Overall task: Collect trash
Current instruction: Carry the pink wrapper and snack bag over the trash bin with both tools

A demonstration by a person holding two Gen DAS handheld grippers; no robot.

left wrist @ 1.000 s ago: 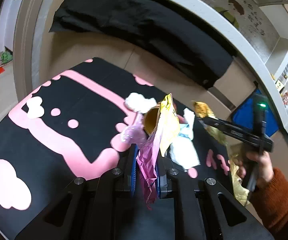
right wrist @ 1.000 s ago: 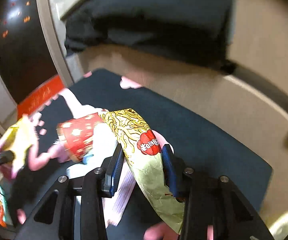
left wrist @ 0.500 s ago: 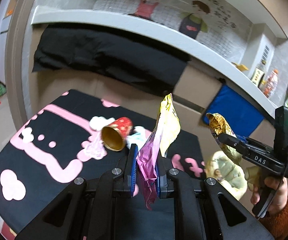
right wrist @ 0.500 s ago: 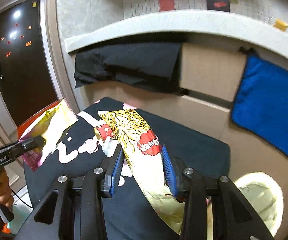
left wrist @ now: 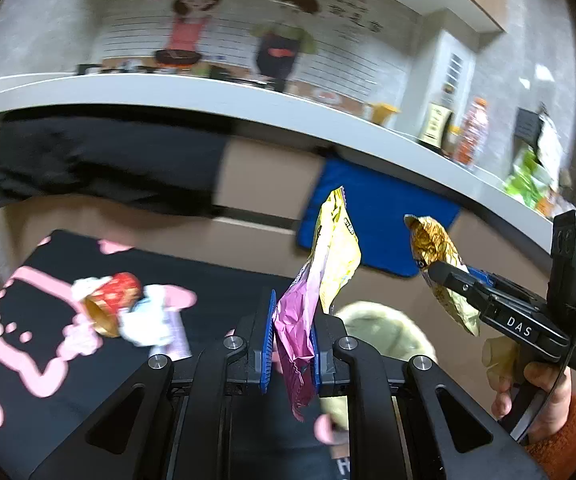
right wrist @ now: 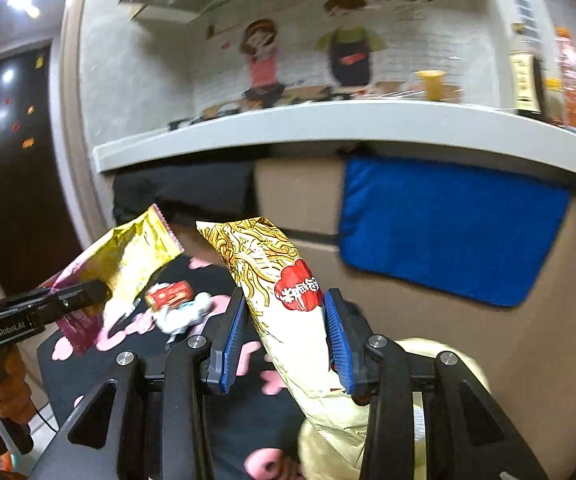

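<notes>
Grey kitchen wall with a cartoon mural of two figures rises behind a long pale counter shelf (left wrist: 248, 92). Below it, two hand-held grippers are raised side by side.

Left gripper (left wrist: 292, 332): its blue-padded jaws are nearly closed, pinching a pink and yellow snack wrapper (left wrist: 319, 280) that stands upright between them, its yellow end uppermost. Right gripper (right wrist: 284, 336): jaws partly apart, clamped on both sides of a cream noodle packet (right wrist: 284, 292) with a red label, which slants up to the left and hangs down past the jaws. Seen from the left camera, that packet's gold top pokes above the right gripper's black fingers, and a hand (left wrist: 535, 384) in an orange sleeve grips the handle.

Just beneath both grippers sits a pale, open trash bag (left wrist: 379, 328), blurred. Further left lies a black mat with pink shapes (left wrist: 28, 344); on it rest a tipped red paper cup (left wrist: 114, 298) and white crumpled paper (left wrist: 148, 320), touching. A blue cloth (right wrist: 447, 224) and a black cloth (left wrist: 104, 160) hang under the shelf.
</notes>
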